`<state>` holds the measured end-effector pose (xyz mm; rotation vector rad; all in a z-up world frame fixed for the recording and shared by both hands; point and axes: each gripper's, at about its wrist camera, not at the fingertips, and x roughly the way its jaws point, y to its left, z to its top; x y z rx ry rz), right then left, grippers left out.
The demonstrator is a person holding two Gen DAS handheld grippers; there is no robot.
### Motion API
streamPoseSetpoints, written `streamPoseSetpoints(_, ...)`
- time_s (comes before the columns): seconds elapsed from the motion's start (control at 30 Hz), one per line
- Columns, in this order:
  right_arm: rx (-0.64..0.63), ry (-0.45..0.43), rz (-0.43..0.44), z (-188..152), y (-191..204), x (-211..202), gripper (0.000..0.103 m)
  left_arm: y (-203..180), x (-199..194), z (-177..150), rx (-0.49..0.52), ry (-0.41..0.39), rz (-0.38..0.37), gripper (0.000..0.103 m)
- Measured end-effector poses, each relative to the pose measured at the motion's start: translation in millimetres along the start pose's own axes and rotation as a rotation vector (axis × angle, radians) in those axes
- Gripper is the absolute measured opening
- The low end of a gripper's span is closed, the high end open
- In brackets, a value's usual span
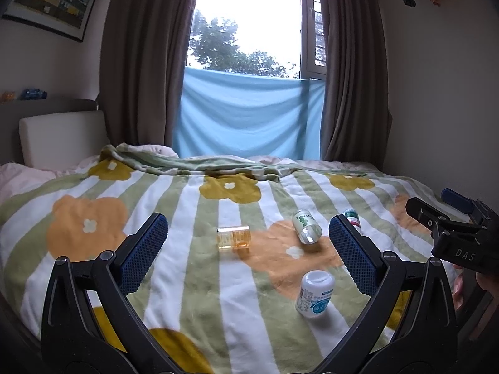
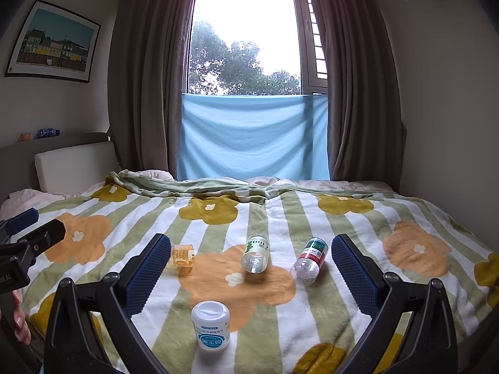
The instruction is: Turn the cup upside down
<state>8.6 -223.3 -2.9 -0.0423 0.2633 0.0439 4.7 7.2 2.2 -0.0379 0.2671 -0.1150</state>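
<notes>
Currently, target: the small amber see-through cup (image 1: 234, 238) is lying on its side on the striped flowered blanket (image 1: 193, 280).
Direction: it is sitting ahead of the left gripper (image 1: 248, 255), roughly between its spread fingers; from the right gripper (image 2: 249, 274) it is lying off to the left, beside the left blue pad (image 2: 146, 277).
Axis: its long axis is running left-right across both views.
Nearer hand: the left, by my judgement.
Tongs: both are standing released, grasping nothing.
Neighbours: 2 clear bottles and 1 white jar (image 2: 211, 327) are lying well apart from it.
Hidden: in the right view a finger is covering 1 end, so which end is the mouth is hard to tell.
</notes>
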Motion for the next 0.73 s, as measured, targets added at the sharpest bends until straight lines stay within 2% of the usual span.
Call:
streamPoseSetpoints(0.23,0.001,0.002,0.000,0,0,0,0.103,-1,2,3,0.001,0.008,0.005,0.103)
streamPoseSetpoints(0.53,0.001,0.002,-0.001,1,0,0,0.103,-9,-3,2,0.033,-0.017,0.080,0.103)
streamPoseSetpoints(0.73,0.004,0.002,-0.001,1,0,0,0.103,-8,-5,2,0.020,-0.036,0.063,0.103)
